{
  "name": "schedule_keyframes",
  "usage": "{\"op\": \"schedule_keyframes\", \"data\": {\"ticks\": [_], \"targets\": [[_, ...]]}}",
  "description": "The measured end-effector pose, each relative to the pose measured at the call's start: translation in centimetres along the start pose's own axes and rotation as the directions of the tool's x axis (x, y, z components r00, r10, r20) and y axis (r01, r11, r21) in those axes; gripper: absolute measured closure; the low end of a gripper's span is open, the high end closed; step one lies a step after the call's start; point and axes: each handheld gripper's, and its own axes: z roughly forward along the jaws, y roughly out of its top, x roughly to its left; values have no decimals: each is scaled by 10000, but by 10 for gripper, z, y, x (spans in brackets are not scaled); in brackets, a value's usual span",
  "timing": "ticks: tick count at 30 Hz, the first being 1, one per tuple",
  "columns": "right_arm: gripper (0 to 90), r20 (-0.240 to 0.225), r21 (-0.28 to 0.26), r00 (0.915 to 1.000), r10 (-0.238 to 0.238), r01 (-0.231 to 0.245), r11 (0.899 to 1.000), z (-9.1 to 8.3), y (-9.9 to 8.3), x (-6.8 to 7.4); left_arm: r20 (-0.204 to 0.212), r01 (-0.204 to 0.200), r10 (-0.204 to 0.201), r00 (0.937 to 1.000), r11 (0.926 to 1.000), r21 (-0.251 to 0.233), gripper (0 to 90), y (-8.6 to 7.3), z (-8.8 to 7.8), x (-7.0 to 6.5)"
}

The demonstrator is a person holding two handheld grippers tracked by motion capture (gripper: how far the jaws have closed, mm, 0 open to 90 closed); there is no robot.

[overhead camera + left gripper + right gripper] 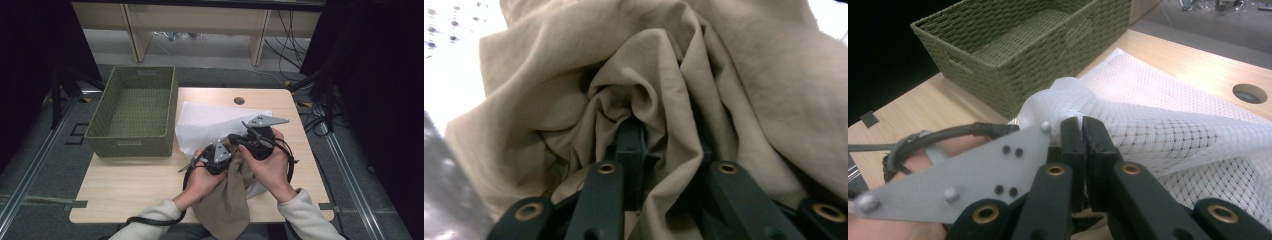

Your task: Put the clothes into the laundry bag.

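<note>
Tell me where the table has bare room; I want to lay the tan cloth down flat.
Bare wood lies along the near left of the table, in front of the green basket, and in a strip past the white mesh bag by the round hole. The middle right is crowded: both tools and the tan cloth.

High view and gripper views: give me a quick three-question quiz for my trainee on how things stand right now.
1. Short answer: over which edge of the table does the tan cloth hang?
2. True or false: something lies in the green basket.
3. Pick one: the right gripper is shut on A) the tan cloth, B) the white mesh bag, C) the green basket.
Key: 1. The near edge, on the person's side. 2. False; it is empty. 3. B; the mesh is pinched at the closed tips.
</note>
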Motion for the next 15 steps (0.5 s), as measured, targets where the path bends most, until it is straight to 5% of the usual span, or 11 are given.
{"op": "schedule_keyframes", "data": {"ticks": [1, 2, 7, 15], "targets": [[896, -10, 23, 10000, -91, 91, 10000, 0, 0, -1, -220, 459, -469, 9987, 9979, -456, 739, 0, 1, -3], [896, 109, -27, 9999, 27, -27, 10000, -1, 0, -1, -225, 497, -511, 9984, 9970, -593, 718, -1, 0, -3], [896, 16, -67, 10000, -3, 3, 10000, -1, 0, -4, 65, 372, -370, 9993, 9988, -331, 533, -1, -21, 2], [896, 154, -17, 9998, 124, -124, 9999, -4, 1, -6, 350, 1483, -1450, 9888, 9809, -1262, 418, 6, -73, 5]]}}
